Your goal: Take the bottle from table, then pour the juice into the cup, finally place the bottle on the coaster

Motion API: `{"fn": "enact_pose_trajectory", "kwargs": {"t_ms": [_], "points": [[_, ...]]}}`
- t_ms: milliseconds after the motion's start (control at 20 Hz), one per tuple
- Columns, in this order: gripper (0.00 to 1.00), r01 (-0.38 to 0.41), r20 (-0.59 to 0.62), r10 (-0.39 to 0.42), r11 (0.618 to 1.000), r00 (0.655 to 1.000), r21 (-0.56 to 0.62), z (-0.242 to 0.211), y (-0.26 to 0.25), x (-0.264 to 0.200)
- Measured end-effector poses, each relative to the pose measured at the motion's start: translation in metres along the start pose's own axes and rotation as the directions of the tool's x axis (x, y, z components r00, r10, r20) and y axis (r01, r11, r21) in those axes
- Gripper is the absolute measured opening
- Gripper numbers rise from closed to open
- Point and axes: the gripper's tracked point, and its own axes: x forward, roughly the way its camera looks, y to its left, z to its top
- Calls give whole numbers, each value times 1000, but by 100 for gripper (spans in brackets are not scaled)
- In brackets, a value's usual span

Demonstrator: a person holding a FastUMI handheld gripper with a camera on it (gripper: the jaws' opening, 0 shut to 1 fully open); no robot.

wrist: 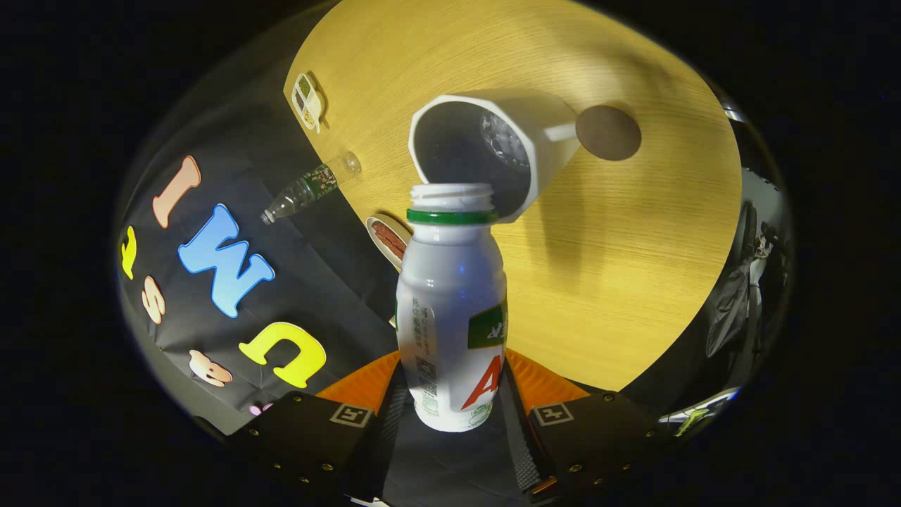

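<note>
Two fingers of the gripper (450, 394) are clamped on the bottle (452, 310), its open mouth held at the cup (486, 151) rim; misalignment could spill juice onto the table (633, 282).

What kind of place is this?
Probably a staged test booth, not a real kitchen: a wooden table against black cloth, where a claw grips a bottle over a white cup.
</note>
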Motion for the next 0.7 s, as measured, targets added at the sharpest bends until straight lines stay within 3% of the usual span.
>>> {"fn": "enact_pose_trajectory", "kwargs": {"t_ms": [350,600,700], "points": [[68,3,72,12,979,997,-203,4,-12,8],[68,38,159,25,924,987,-381,10,-18,22],[68,63,182,24,886,983,-460,7,-22,26]]}}
